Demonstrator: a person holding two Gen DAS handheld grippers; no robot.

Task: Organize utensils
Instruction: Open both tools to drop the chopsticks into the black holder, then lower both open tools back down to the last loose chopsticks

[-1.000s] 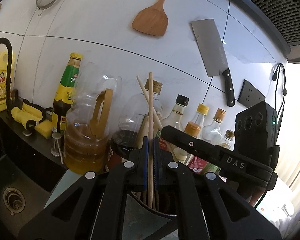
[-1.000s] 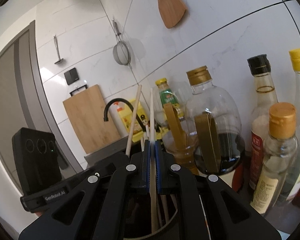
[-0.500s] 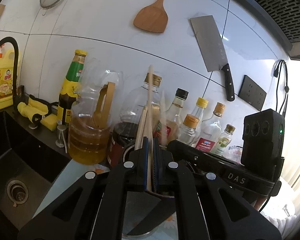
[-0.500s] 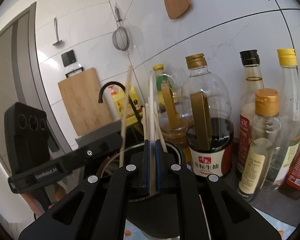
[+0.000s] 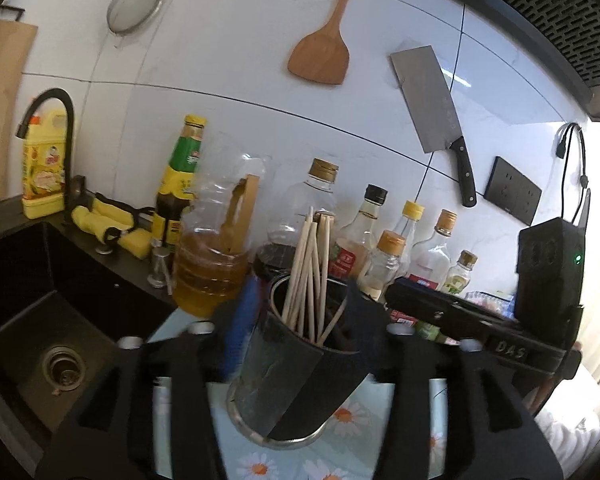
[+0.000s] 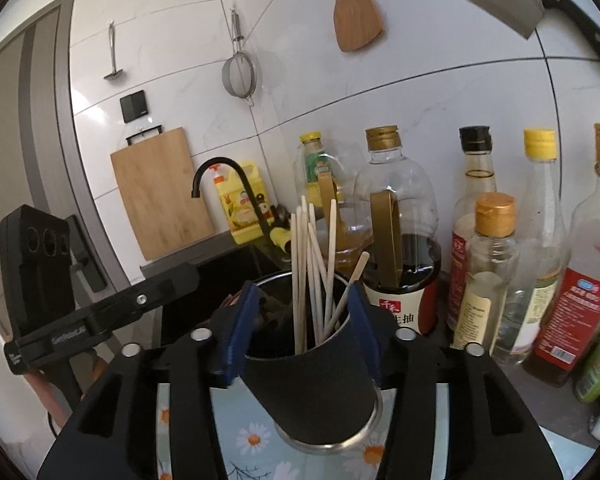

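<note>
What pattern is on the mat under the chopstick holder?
White daisies with orange centres on pale blue mat, best in the right wrist view.

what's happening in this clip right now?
A person works two handheld grippers over a dark utensil holder on a daisy-print mat. The left gripper and right gripper are both opening, with nothing pinched between their pads. The chopsticks stand loose inside the holder, beside the sauce bottles.

"DAS" on the right hand-held gripper (image 5: pixel 510 347); "千禾" on the soy sauce bottle (image 6: pixel 396 240).
</note>
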